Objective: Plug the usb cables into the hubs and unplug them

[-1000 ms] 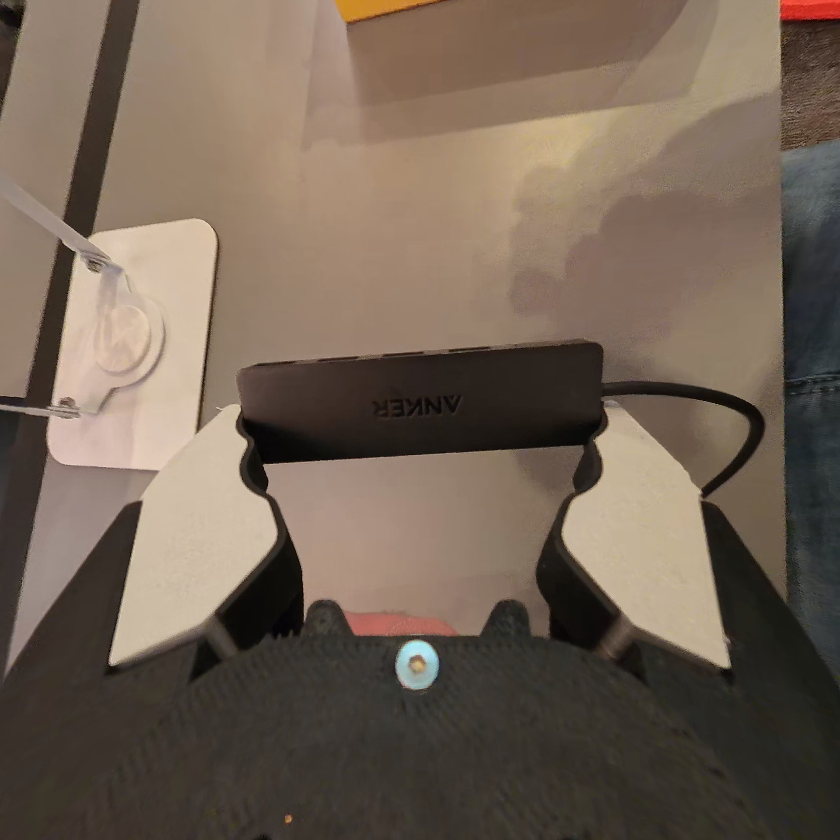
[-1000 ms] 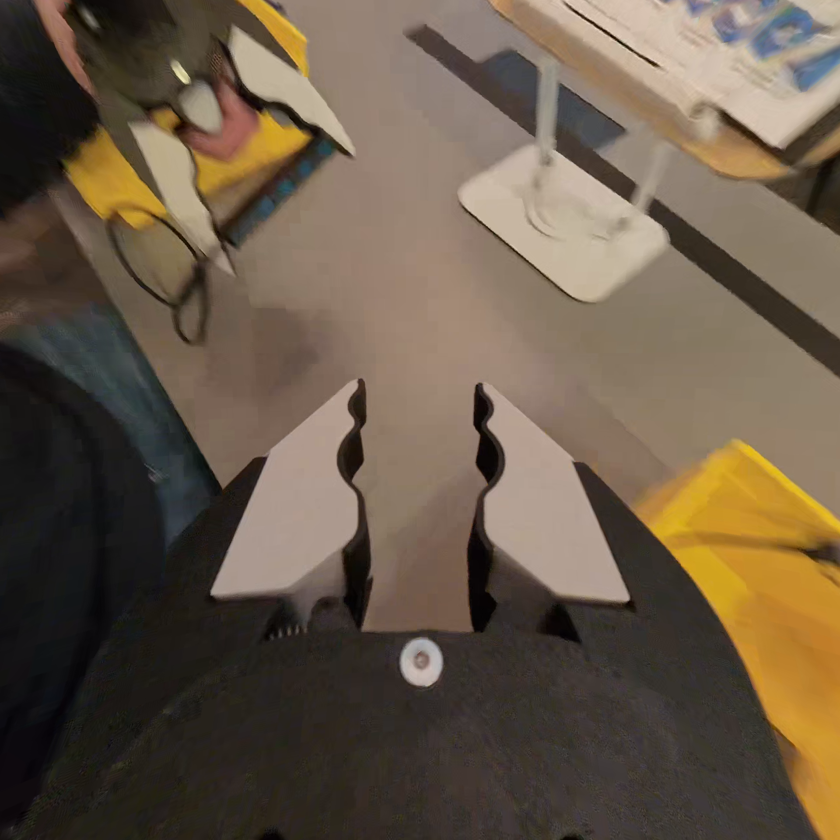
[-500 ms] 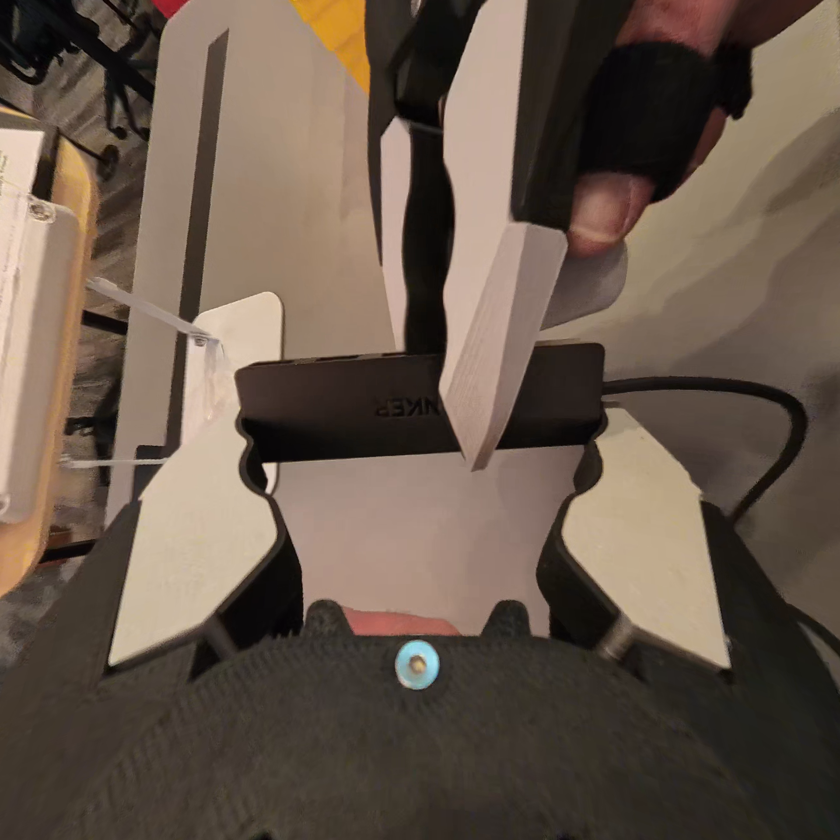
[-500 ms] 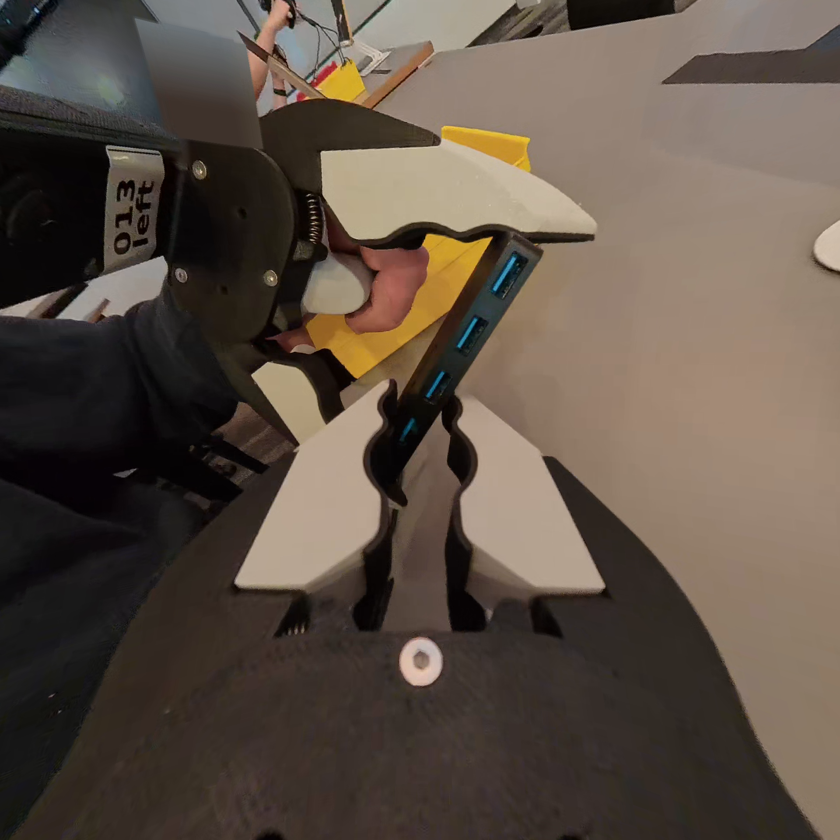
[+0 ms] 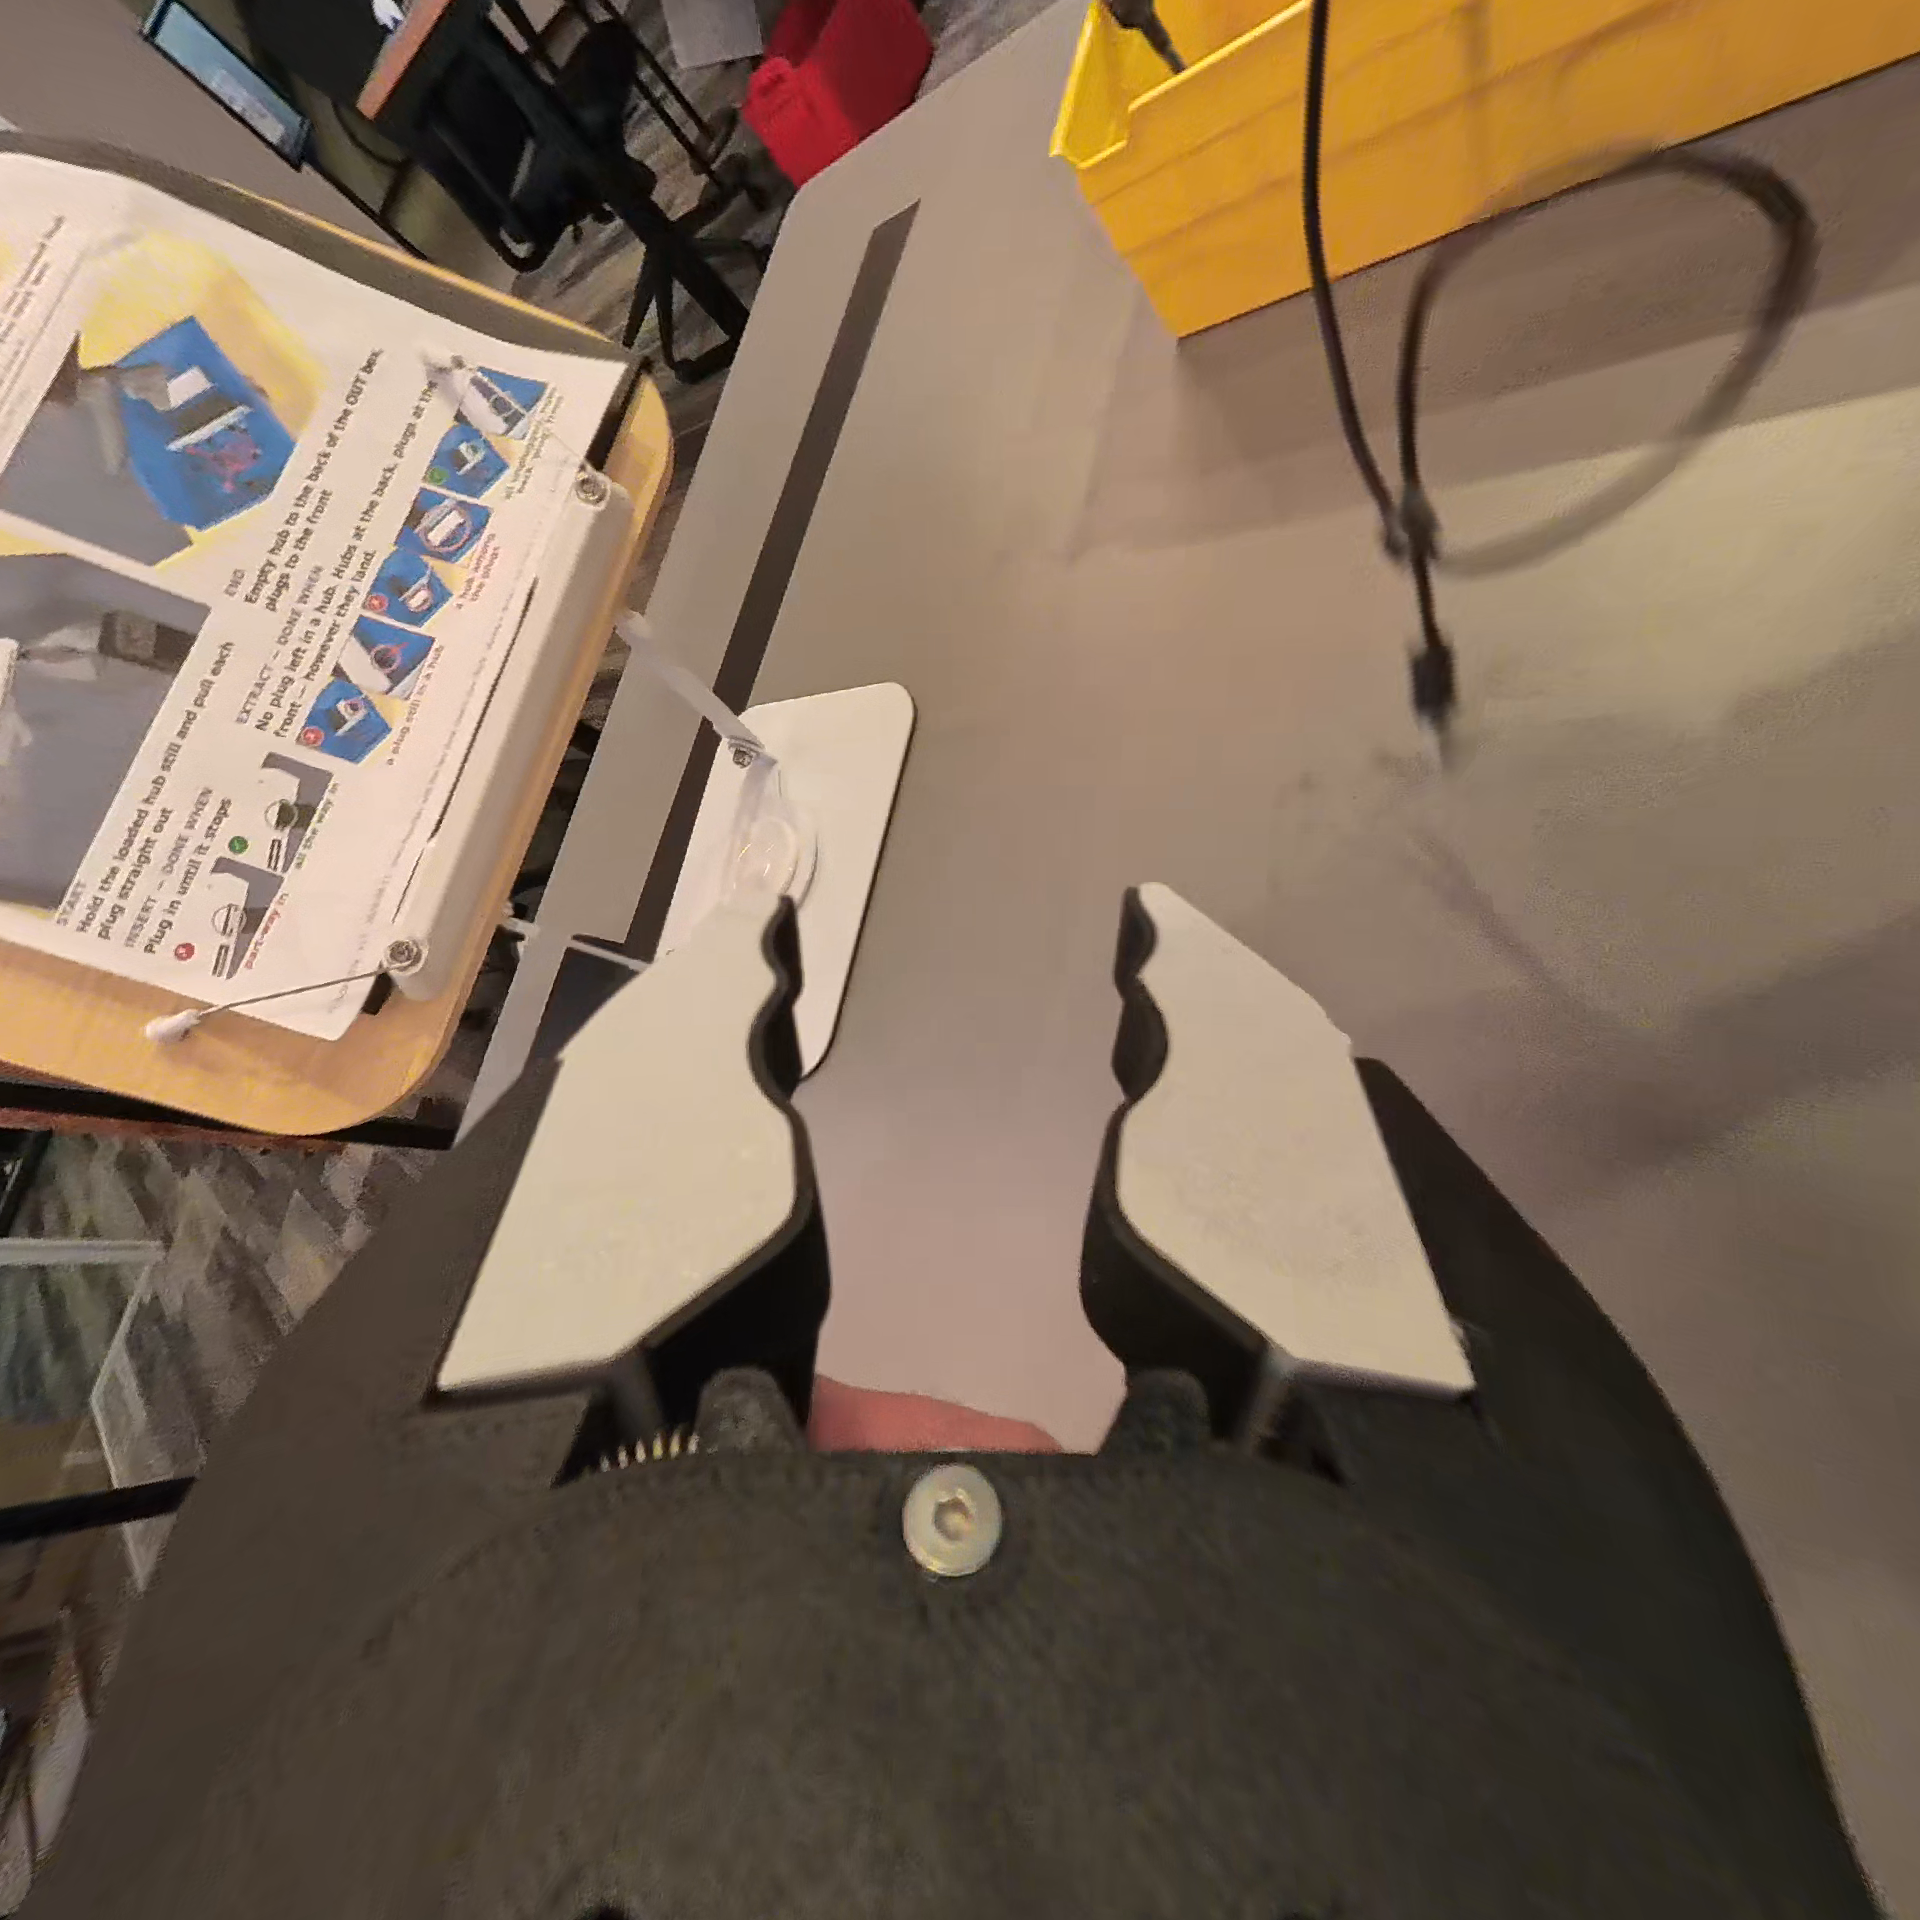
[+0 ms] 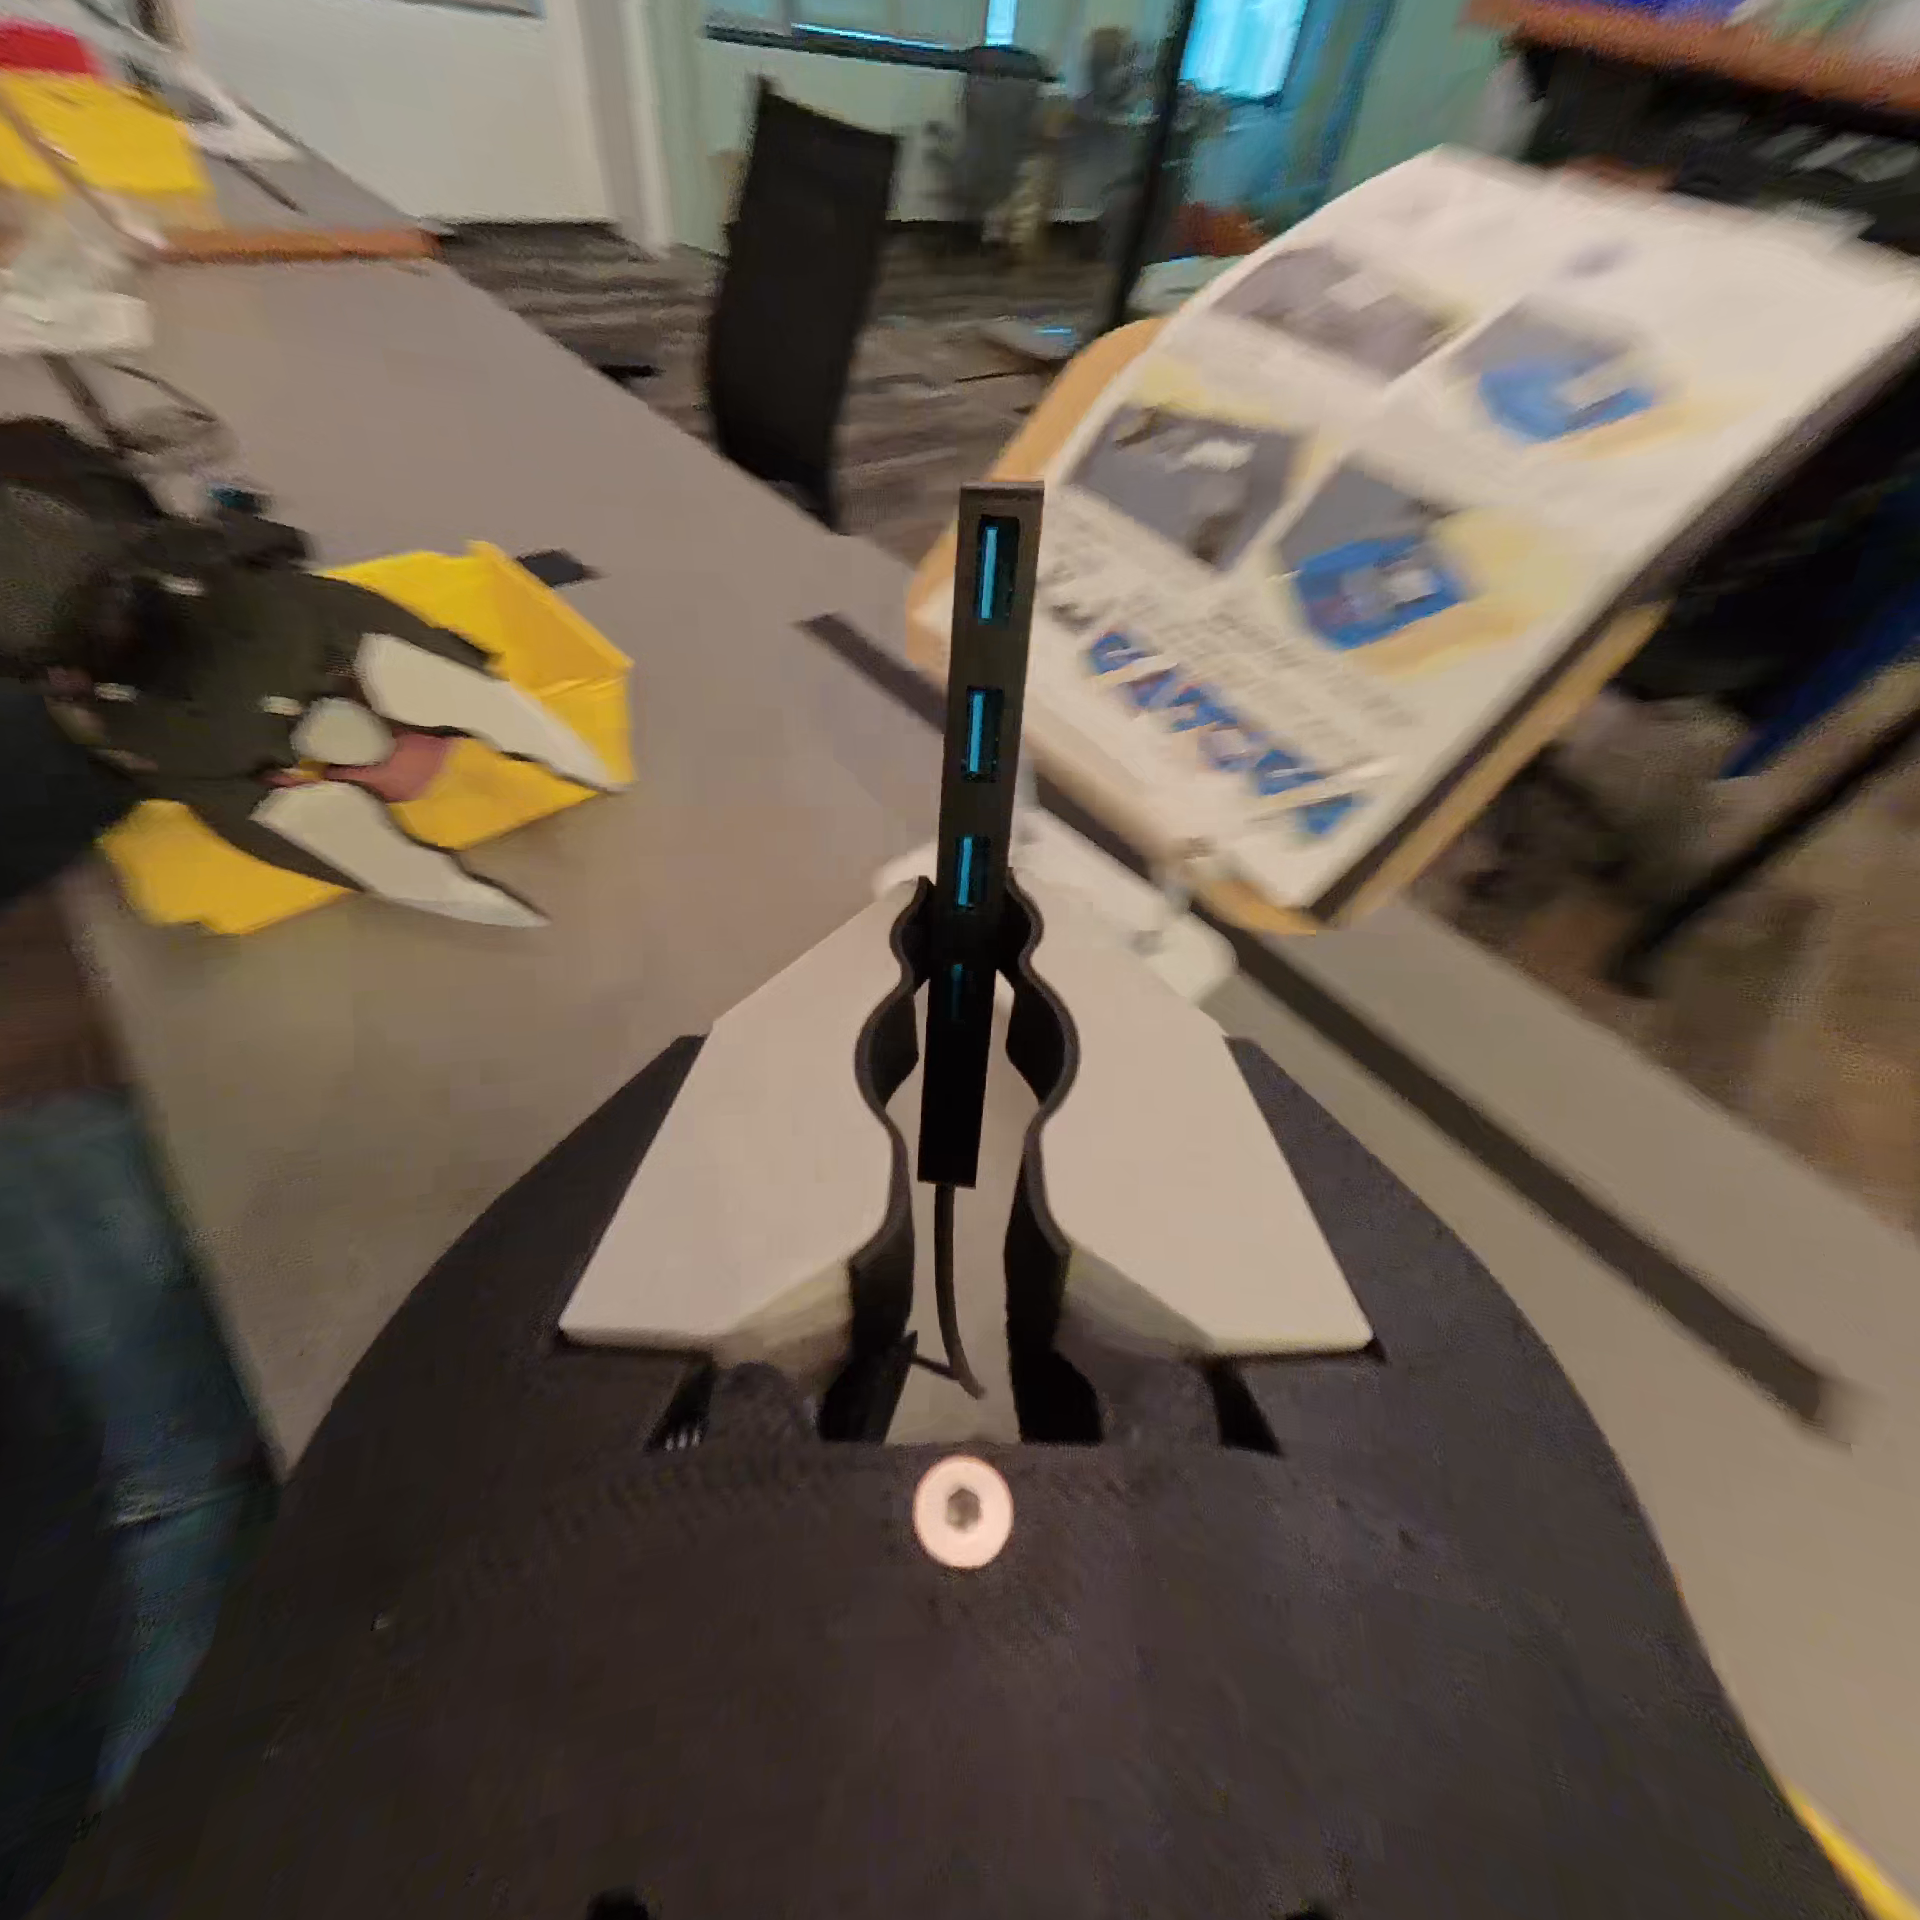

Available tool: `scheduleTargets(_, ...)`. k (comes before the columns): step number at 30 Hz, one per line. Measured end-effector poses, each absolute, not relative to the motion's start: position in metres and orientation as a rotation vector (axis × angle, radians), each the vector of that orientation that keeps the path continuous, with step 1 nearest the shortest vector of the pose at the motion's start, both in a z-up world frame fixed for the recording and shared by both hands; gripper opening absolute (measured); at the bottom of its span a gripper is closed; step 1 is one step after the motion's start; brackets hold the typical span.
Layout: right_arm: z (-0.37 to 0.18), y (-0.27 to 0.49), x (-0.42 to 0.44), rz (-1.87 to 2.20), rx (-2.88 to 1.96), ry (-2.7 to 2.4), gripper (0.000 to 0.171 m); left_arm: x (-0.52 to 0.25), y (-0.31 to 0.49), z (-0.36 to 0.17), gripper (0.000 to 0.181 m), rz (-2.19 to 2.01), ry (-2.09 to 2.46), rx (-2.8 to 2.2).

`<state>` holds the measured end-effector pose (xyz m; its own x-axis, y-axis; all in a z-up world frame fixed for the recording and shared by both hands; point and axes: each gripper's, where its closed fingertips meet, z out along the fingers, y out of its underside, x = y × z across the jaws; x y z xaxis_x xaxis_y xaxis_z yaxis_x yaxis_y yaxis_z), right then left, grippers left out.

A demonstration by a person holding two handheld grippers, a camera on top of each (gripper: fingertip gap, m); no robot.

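Right now my right hand-held gripper (image 6: 966, 925) is clamped on the hub (image 6: 982, 748), pinching its lower part so the black bar stands upright between the fingers, its blue ports facing me and its cord (image 6: 951, 1299) trailing down past the fingers toward my hand. My left hand-held gripper (image 5: 951, 925) is spread apart and grasps nothing; only bare tabletop (image 5: 1039, 520) shows between its fingers. Ahead and to its right a black cable (image 5: 1621, 343) hangs in a loop above the tabletop, its plug (image 5: 1432, 681) dangling at the bottom; I judge it to be the hub's own lead. Beyond that sits a yellow bin (image 5: 1351, 135). To the left of that gripper a stand (image 5: 821, 821) carries an instruction sheet (image 5: 260, 582).

I take this as the setup before plugging in: the hub is held, but no loose usb cable is in hand. Next my left side must fetch a plug, probably from a bin, grip it near the connector and line it squarely with a port while my right keeps the hub steady. Blur makes finer detail uncertain.
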<state>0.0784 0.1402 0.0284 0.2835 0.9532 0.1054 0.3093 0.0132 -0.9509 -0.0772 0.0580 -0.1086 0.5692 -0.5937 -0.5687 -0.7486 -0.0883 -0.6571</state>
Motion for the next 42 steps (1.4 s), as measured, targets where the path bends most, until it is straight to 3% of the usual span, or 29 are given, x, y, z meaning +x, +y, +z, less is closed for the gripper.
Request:
scheduleTargets(5,0.088,0.199,0.165,0.421,-1.468,-1.095,0.008,-0.081,0.058,-0.106,0.044,0.199,1.074,-1.778)
scheduleTargets(11,0.072,0.249,0.237,0.248,-1.549,-0.985,0.008,-0.084,0.048,-0.121,0.044,0.198,1.078,-1.823)
scheduleTargets(20,-0.049,0.305,0.29,-0.028,-1.767,-1.011,0.008,-0.101,0.031,-0.14,0.045,0.194,1.03,-1.915)
scheduleTargets(32,-0.22,0.289,0.278,-0.271,-2.013,-1.619,0.008,-0.134,0.019,-0.143,0.049,0.231,0.918,-1.991)
scheduleTargets(35,-0.249,0.27,0.272,-0.154,-2.143,-1.744,0.023,-0.145,0.015,-0.144,0.051,0.264,0.895,-2.014)
scheduleTargets(39,-0.245,0.269,0.268,-0.125,-2.166,-1.736,0.036,-0.169,0.006,-0.139,0.053,0.323,0.826,-2.045)
scheduleTargets(42,-0.232,0.264,0.269,-0.037,-2.235,-1.673,0.07,-0.187,-0.007,-0.137,0.056,0.318,0.748,-2.078)
